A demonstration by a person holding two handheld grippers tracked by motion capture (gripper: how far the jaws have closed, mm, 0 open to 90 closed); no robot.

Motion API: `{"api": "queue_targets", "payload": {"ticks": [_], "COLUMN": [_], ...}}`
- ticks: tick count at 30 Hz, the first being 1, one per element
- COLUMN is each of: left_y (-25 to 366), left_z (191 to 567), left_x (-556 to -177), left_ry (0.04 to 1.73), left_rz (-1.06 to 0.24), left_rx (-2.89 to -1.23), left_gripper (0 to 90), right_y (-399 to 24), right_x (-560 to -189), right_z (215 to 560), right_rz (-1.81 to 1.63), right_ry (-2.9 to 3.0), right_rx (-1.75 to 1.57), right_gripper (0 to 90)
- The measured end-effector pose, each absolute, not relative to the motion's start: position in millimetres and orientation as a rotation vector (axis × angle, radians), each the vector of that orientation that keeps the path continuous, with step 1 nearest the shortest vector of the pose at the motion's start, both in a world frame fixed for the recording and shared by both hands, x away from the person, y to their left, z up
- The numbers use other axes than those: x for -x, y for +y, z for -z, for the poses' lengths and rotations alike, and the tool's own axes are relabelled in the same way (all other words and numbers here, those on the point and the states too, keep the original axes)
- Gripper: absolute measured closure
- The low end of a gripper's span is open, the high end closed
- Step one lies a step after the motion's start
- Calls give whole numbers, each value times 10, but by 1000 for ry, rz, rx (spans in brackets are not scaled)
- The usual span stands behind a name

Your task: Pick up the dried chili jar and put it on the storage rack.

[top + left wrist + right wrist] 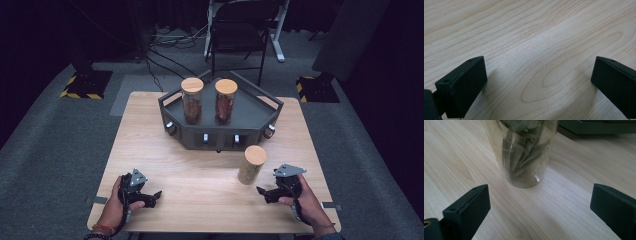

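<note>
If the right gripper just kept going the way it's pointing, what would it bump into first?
Most likely the jar of leaves on the table: it stands straight ahead of the right gripper, between its open jaws. The dark tray lies farther behind it.

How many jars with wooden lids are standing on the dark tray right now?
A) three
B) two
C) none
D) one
B: two jars with wooden lids stand side by side on the dark tray, while a third jar stands off it on the bare table, just in front of the open right gripper.
</note>
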State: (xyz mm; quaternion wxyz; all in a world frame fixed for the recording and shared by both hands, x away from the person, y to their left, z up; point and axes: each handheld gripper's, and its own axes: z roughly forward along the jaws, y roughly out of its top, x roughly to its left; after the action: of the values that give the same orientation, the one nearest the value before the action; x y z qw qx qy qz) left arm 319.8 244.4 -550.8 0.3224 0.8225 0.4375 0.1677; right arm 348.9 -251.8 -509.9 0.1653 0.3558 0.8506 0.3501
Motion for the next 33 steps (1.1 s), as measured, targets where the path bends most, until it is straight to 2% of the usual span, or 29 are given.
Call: {"api": "queue_targets", "payload": {"ticks": [33], "left_y": [2445], "left_z": [5508], "left_x": [-3199], "left_ry": [1147], "left_rz": [-439], "left_rx": [-2160], "left_gripper": [2], "right_y": [-2114], "right_x": [-3680], "right_z": [5008], "right_rz": [-1081], "right_ry": [2411], "right_rx": [-1006], "right_gripper": [54]}}
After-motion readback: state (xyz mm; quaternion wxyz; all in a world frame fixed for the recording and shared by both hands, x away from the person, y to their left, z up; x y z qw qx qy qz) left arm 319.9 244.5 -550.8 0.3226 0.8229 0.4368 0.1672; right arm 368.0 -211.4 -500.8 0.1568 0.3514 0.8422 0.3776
